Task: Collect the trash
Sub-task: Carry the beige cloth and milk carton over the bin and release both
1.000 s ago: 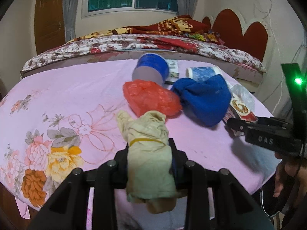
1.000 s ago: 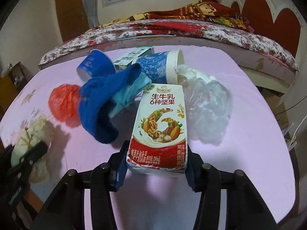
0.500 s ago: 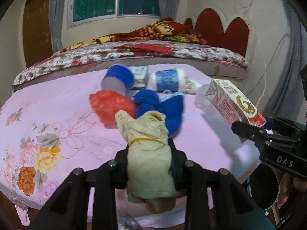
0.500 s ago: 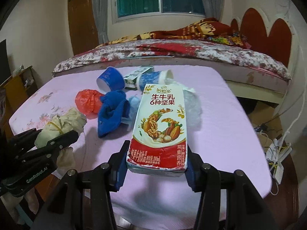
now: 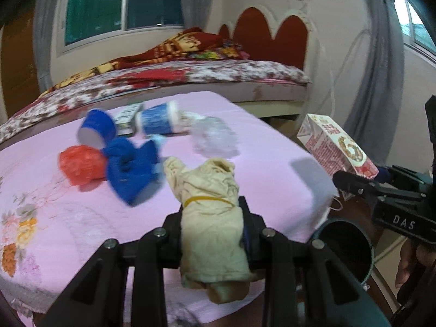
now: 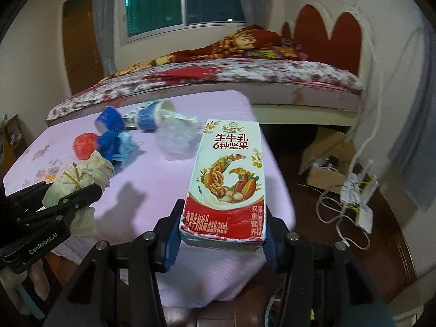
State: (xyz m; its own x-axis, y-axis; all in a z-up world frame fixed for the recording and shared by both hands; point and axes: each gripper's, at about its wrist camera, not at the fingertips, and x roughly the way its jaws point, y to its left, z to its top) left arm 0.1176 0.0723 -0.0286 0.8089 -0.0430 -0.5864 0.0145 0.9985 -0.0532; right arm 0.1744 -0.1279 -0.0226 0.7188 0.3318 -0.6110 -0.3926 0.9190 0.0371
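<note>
Behind everything stands one bed with a red scalloped headboard. Nearer, one table under a pink flowered cloth carries six loose pieces of trash: a blue rag, a clear plastic bag, a red plastic bag, two blue paper cups lying on their sides, and a small flat box. One dark round bin sits below the table's corner. Tilted downward over the table's near edge, the left gripper is clamped on a beige rag bundle tied with a rubber band; the right gripper, likewise tilted, squeezes one milk carton upright between its blue pads.
</note>
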